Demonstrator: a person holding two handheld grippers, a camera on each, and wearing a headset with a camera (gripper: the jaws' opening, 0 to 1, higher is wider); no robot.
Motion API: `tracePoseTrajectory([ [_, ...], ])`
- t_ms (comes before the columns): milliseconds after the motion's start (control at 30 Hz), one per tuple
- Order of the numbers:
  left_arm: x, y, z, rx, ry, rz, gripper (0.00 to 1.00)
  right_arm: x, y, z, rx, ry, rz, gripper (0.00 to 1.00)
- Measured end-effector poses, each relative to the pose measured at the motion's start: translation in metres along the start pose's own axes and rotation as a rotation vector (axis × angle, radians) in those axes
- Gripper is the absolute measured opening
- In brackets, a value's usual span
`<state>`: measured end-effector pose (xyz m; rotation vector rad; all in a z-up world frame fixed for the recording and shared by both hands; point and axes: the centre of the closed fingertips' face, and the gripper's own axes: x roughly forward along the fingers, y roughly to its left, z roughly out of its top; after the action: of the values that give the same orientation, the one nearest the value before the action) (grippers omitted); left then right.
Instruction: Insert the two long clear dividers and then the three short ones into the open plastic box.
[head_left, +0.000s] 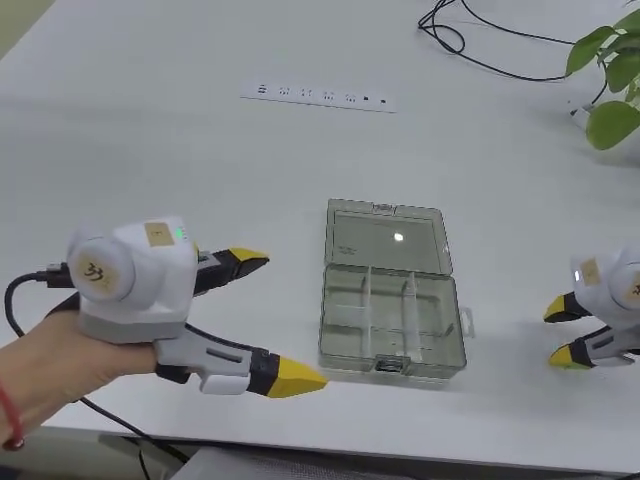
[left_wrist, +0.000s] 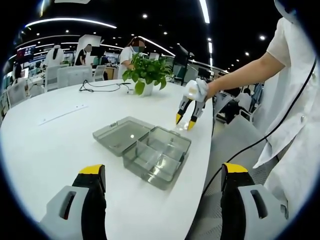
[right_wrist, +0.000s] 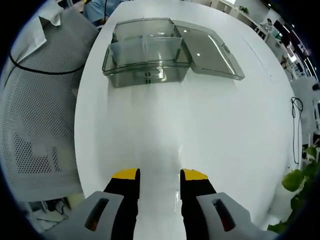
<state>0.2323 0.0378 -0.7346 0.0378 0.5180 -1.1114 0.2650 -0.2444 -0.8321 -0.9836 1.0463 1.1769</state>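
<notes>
Nearest me, my left gripper (head_left: 280, 318), white with yellow-tipped black jaws, hovers over the white table (head_left: 150, 160), its jaws spread wide with nothing between them. Beyond it, mid-table, the smoky clear plastic box (head_left: 345, 355) lies with its lid (head_left: 385, 235) flat behind and clear dividers (head_left: 366, 295) standing inside. To the box's right, the right gripper (head_left: 556, 332) is parted and empty. Farthest off lies a white power strip (head_left: 318, 96).

Open-plan office, ceiling strip lights (left_wrist: 70, 20), chairs (left_wrist: 74, 76), potted plant (left_wrist: 146, 75)
</notes>
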Motion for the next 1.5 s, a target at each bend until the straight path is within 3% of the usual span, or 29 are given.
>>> tracePoseTrajectory([
  [300, -0.001, -0.002, 0.003, 0.008, -0.004, -0.003, 0.98, -0.024, -0.004, 0.026, 0.001, -0.060, -0.060, 0.33],
  [500, -0.001, 0.000, 0.009, 0.013, -0.010, -0.002, 0.98, -0.046, -0.007, 0.054, -0.014, -0.118, -0.109, 0.33],
  [633, 0.000, 0.000, 0.019, 0.014, -0.021, -0.002, 0.97, -0.051, -0.009, 0.066, -0.029, -0.164, -0.131, 0.33],
  [900, 0.005, 0.002, 0.043, -0.012, -0.073, 0.003, 0.94, -0.076, -0.003, 0.109, -0.061, -0.232, -0.161, 0.33],
  [1267, 0.022, -0.001, 0.076, -0.132, -0.133, -0.009, 0.83, -0.087, 0.003, 0.139, -0.100, -0.274, -0.186, 0.33],
  [1500, 0.035, -0.013, 0.094, -0.275, -0.160, -0.059, 0.67, -0.093, 0.011, 0.158, -0.124, -0.268, -0.206, 0.33],
])
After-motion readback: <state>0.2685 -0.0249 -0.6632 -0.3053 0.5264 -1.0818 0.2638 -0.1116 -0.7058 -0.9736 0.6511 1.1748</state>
